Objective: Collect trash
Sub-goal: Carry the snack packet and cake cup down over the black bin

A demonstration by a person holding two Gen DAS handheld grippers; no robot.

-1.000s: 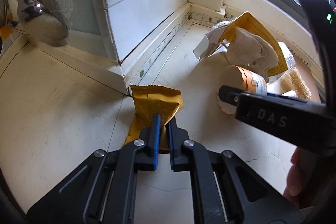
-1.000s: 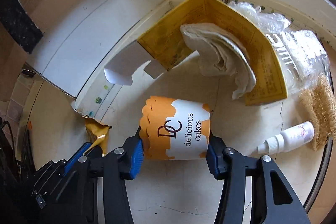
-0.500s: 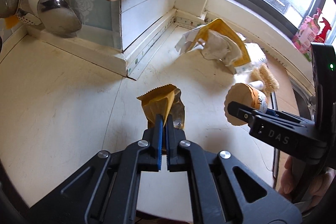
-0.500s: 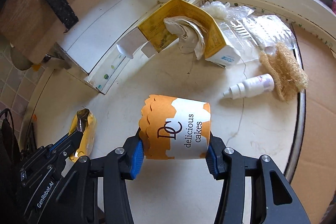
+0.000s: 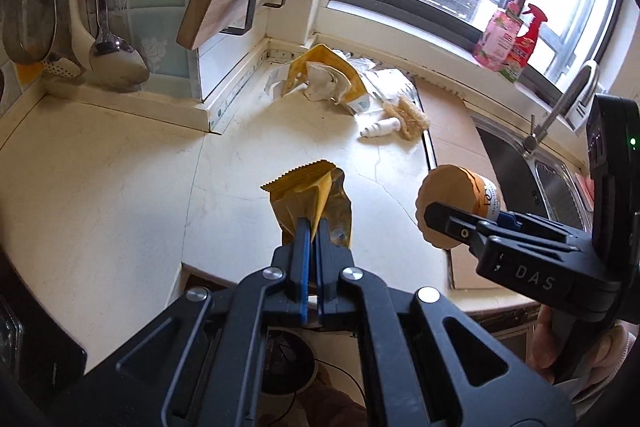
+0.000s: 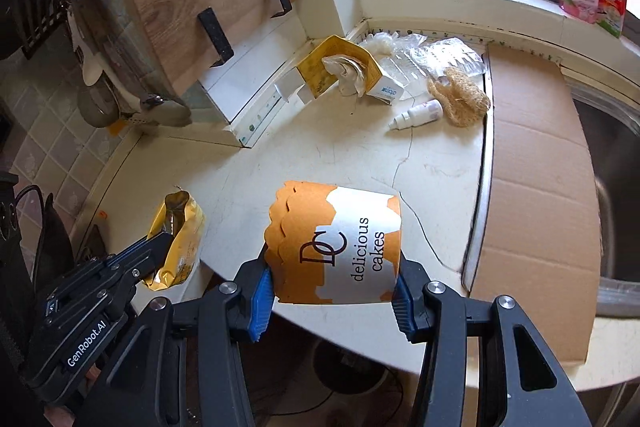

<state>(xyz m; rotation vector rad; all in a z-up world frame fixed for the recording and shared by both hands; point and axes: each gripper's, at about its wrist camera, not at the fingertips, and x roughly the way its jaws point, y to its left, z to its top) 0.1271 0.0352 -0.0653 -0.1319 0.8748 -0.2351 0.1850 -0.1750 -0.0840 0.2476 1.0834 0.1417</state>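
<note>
My left gripper is shut on a gold foil snack wrapper and holds it above the front edge of the cream counter. The wrapper also shows in the right wrist view. My right gripper is shut on an orange and white "delicious cakes" paper cup, held in the air over the counter's front edge. The cup shows in the left wrist view, to the right of the wrapper.
More trash lies in the far corner: a yellow carton with crumpled paper, clear plastic packaging, a small white bottle and a loofah. Flat cardboard covers the counter beside the sink. Ladles hang at left.
Both grippers have pulled back and up from the corner with their loads. They now hang over the counter's front edge, and the floor below shows.
</note>
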